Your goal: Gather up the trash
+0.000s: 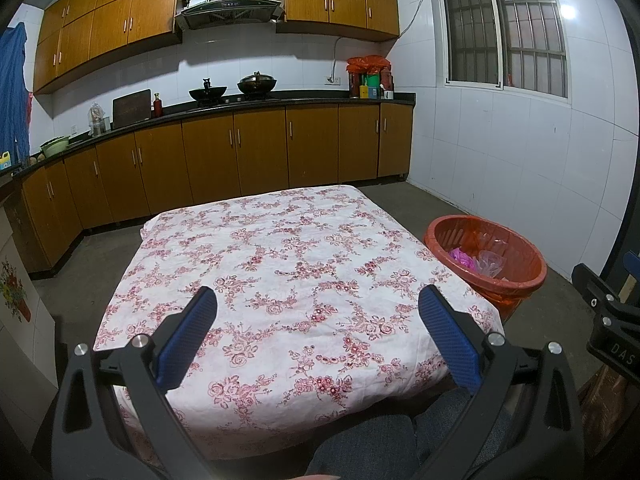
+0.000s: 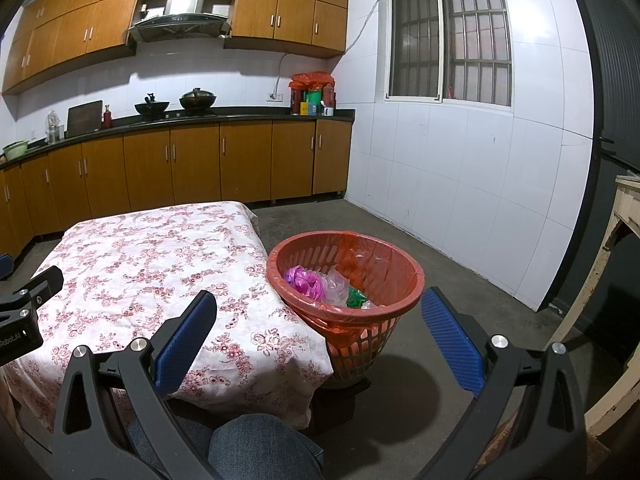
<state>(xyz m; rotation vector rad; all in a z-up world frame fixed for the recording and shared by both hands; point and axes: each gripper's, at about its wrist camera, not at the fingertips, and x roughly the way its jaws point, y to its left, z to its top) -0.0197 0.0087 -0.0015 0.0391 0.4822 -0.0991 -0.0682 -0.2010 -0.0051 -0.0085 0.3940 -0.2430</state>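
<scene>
A red plastic basket (image 2: 346, 240) lined with a red bag stands on the floor at the right side of the low table (image 2: 132, 248). Inside it lie a crumpled pink bag (image 2: 304, 280), clear plastic (image 2: 334, 284) and a green scrap (image 2: 355, 297). The left wrist view shows the same basket (image 1: 486, 228) beyond the table's right edge. The table's floral cloth (image 1: 288, 280) carries no loose objects. My left gripper (image 1: 318, 308) hangs open above the near part of the table. My right gripper (image 2: 319, 312) is open too, held in front of the basket with nothing between its fingers.
Wooden kitchen cabinets (image 1: 240, 148) and a dark counter with two woks (image 1: 232, 90) run along the far wall. White tiled wall and a barred window (image 2: 448, 36) stand on the right. A pale wooden frame (image 2: 616, 264) is at the far right. A person's knees in jeans (image 2: 256, 444) are below.
</scene>
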